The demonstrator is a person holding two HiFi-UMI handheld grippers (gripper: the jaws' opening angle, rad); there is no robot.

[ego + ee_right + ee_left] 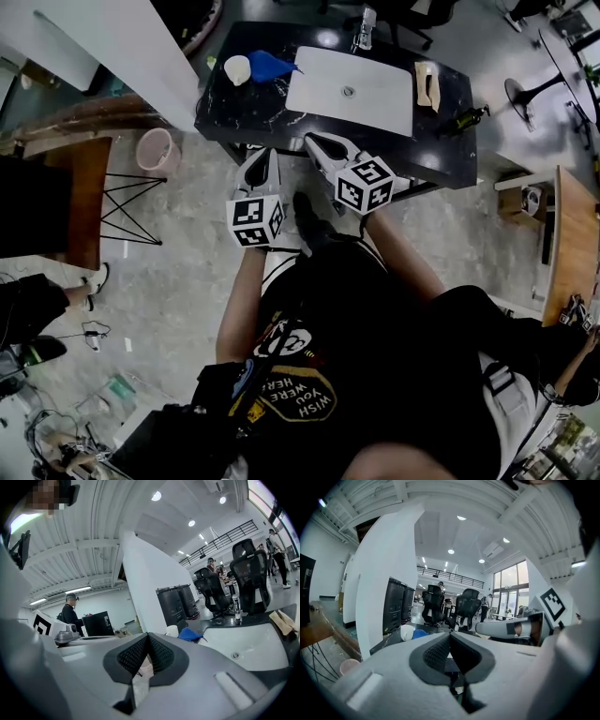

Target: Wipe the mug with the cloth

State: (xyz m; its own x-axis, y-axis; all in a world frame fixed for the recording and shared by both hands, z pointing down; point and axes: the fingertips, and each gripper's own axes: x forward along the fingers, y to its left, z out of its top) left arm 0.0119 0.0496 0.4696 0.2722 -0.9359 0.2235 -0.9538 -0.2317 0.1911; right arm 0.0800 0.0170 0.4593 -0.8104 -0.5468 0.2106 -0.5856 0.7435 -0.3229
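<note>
Nothing getting done yet tbh: mug (237, 69) and blue cloth (270, 65) sitting side by side at bench (253, 112) far left corner, untouched. Left gripper (264, 155) and right gripper (312, 142) hanging short of near edge, both claws pinched closed, gripping nothing. Grabbing cloth and whole wipe remaining

White mug (236, 68) beside crumpled blue cloth (272, 65) — on black tabletop (253, 114)

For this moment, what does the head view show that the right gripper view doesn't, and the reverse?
Head view only: a pink bin on the floor beside the counter, and the wearer's black shirt.
Right gripper view only: a person standing at far left, and the ceiling lights.
Both: the white mug with the blue cloth right beside it, and the white sink.
</note>
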